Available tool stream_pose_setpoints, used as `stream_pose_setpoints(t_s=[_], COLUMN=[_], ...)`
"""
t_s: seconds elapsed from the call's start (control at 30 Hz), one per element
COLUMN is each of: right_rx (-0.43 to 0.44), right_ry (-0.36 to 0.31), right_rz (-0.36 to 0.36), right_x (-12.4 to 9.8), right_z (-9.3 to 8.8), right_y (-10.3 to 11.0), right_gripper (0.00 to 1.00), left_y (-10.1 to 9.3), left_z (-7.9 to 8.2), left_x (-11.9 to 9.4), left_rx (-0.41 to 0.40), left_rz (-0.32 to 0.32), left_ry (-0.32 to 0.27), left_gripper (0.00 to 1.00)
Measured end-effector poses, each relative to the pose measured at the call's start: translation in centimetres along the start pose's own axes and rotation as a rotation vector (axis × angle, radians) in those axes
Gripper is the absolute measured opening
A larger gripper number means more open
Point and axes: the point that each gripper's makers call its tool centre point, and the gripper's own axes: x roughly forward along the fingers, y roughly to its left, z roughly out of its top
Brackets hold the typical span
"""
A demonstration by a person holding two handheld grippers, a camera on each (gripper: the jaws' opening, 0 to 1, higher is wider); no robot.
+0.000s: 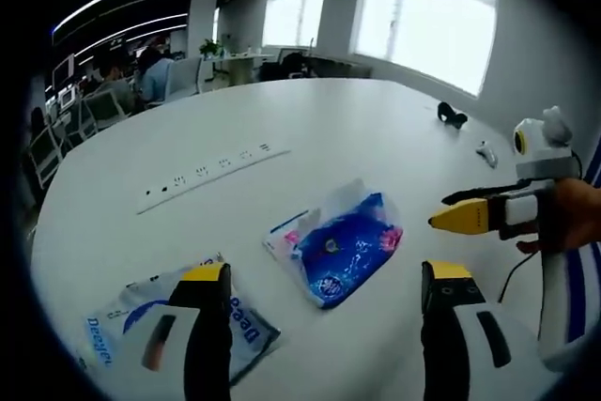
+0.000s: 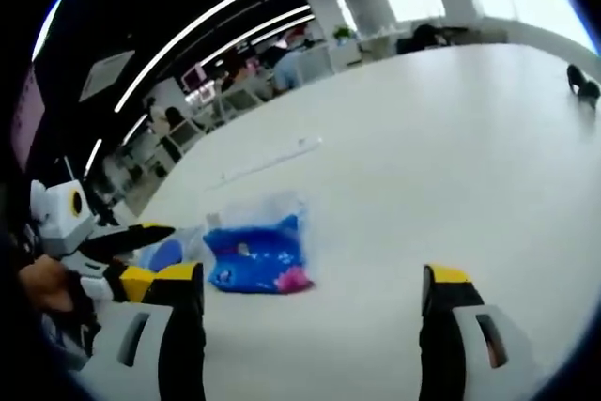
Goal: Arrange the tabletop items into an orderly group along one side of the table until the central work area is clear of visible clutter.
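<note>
While both hand-held grippers, left (image 1: pixel 324 279) and right (image 2: pixel 315 284), hang open and empty, the blue packet (image 1: pixel 340 246) lies slantwise mid-table (image 1: pixel 329 119).

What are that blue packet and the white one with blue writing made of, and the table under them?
The blue packet looks like thin glossy plastic film: it crinkles, glints, and has a clear edge. The white packet also seems soft plastic wrap, smoother and printed. The table looks like a matte white laminate, evenly lit without sharp reflections; its core cannot be told.
</note>
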Motion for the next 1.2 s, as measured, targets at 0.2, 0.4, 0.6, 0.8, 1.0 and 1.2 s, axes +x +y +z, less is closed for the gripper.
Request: stream_pose_setpoints(t_s=[0.2, 0.4, 0.6, 0.8, 1.0, 1.2], right_rx=[-0.003, -0.005, -0.007, -0.022, 0.002, -0.014], right_ry=[0.017, 0.039, 0.027, 0.044, 0.060, 0.062], right_rz=[0.014, 0.019, 0.008, 0.028, 0.047, 0.031], right_x=[1.2, 2.5, 3.1, 3.9, 4.4, 4.9], right_z=[0.0, -0.1, 0.3, 0.0, -0.5, -0.7], right_y=[0.8, 1.1, 1.0, 1.5, 2.0, 2.1], right_gripper=[0.82, 0.69, 0.58, 0.45, 0.30, 0.29], left_y=[1.2, 1.2, 1.1, 1.2, 1.2, 1.1], left_z=[-0.3, 0.0, -0.4, -1.2, -1.8, -2.1], left_x=[0.5, 1.0, 1.6, 1.9, 2.3, 2.5], left_rx=[-0.011, -0.031, -0.039, -0.031, -0.041, -0.050], left_rz=[0.050, 0.053, 0.059, 0.062, 0.071, 0.067], left_ry=[0.023, 0.021, 0.040, 0.065, 0.084, 0.091], left_gripper=[0.74, 0.71, 0.64, 0.54, 0.51, 0.43])
